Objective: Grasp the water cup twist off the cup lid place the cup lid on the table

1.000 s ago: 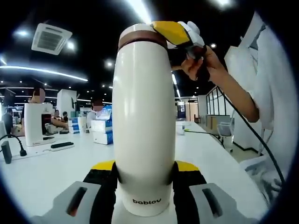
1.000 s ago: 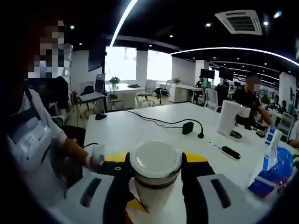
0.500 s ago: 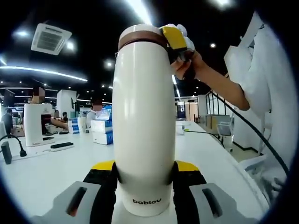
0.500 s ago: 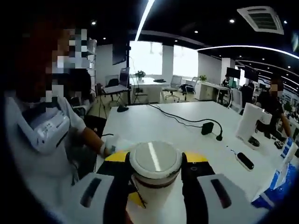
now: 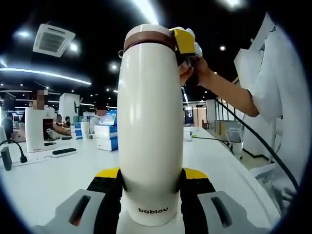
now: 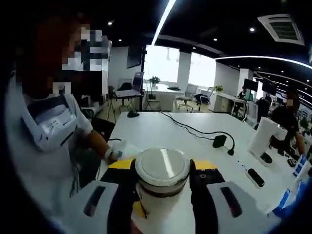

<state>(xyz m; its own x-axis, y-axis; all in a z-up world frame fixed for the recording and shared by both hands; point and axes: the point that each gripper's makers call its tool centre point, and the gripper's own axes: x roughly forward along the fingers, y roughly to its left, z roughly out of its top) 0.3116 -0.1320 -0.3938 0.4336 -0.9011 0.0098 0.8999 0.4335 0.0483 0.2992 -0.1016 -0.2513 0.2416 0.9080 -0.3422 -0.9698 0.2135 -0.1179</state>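
Two grips on one upright cup, one at each end

We are holding the tall cream-white water cup (image 5: 150, 126) upright, its long axis running straight up from the left gripper (image 5: 150, 192), whose jaws are clenched on the cup's base, one on each side. In the left gripper view the cup is rising from between those jaws to the brown band under its round white lid (image 5: 148, 30), clear above the white desk (image 5: 48, 175).

At the top, we are bringing the right gripper (image 6: 162, 183) in across the cup's axis, its jaws pressing either side of the lid (image 6: 162, 165), so we judge them to be grasping it. In the right gripper view we are looking at the lid's flat top from slightly above, with the brown band just under it. The yellow-padded tip of that gripper (image 5: 184, 40) is also showing beside the lid in the left gripper view.

What the coming twist is turning on, as we are reading it: the turning has to go round the cup's upright axis while the lower grip is resisting. The lid is seated on the cup.
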